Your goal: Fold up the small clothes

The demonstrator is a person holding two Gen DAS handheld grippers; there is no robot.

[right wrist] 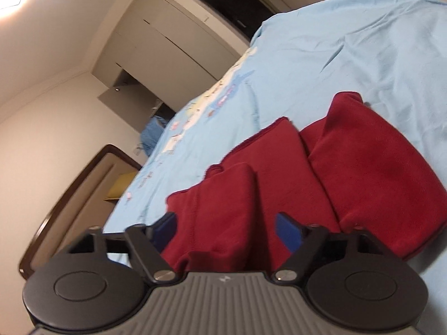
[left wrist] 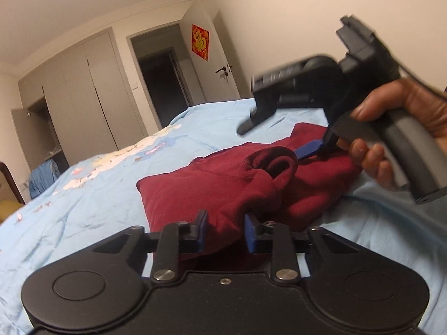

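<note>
We are midway through folding a dark red knit garment (left wrist: 223,184) that lies on the light blue bedspread (left wrist: 97,195), already doubled over into a thick bundle, with a ribbed cuff (left wrist: 275,164) curling up from its top layer. In the left wrist view our left gripper (left wrist: 226,233) sits low at the near edge of the bundle; its blue pads (left wrist: 202,231) stand a little apart with a lobe of red cloth between them, though whether they pinch it or only flank it we cannot tell. In the right wrist view our right gripper (right wrist: 226,233) has its jaws spread wide, and a folded flap of the garment (right wrist: 223,209) rises between them without either pad touching it, so we judge it holds nothing. The left view also shows that tool lifted above the far side of the garment, gripped by a hand (left wrist: 405,131), and blurred.

We judge the step to be the closing fold or the tidying of the loose sleeve. The next move calls for the right jaws to close on a free edge while the left anchors the near side, so the stacked layers do not slide apart
</note>
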